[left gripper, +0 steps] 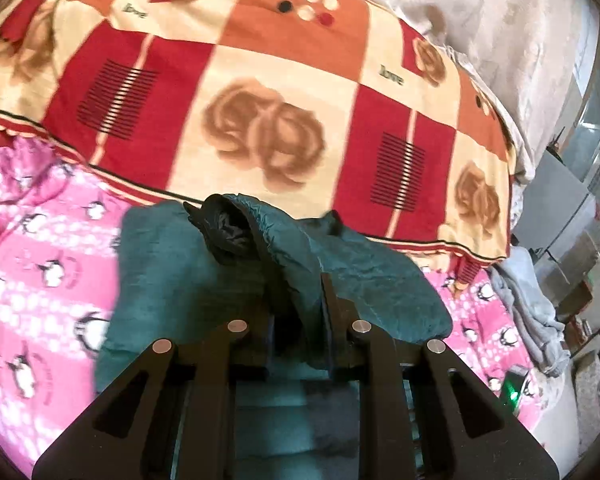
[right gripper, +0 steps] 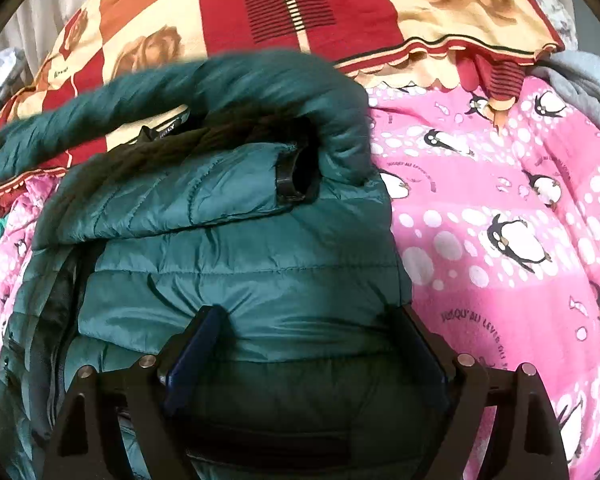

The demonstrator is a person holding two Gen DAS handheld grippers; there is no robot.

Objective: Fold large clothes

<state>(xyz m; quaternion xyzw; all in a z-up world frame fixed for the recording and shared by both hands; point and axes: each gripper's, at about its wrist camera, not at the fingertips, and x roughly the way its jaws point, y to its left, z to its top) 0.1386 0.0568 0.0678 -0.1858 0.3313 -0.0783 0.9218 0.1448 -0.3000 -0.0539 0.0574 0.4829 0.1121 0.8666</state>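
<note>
A teal quilted puffer jacket point(right gripper: 236, 264) lies on a pink penguin blanket point(right gripper: 500, 216). One sleeve with a black cuff point(right gripper: 290, 178) is folded across its body. My left gripper point(left gripper: 300, 280) is shut on a teal fold of the jacket point(left gripper: 292, 248) near a black-lined sleeve opening point(left gripper: 228, 228) and holds it lifted above the blanket point(left gripper: 40, 272). My right gripper point(right gripper: 306, 314) is open, its fingers spread wide and resting on the jacket's lower body.
A red, orange and cream patterned quilt point(left gripper: 260, 92) lies behind the jacket and also shows in the right wrist view point(right gripper: 284, 8). A grey garment point(left gripper: 528, 312) hangs at the bed's right edge. A pale bedspread point(left gripper: 480, 12) lies at the back right.
</note>
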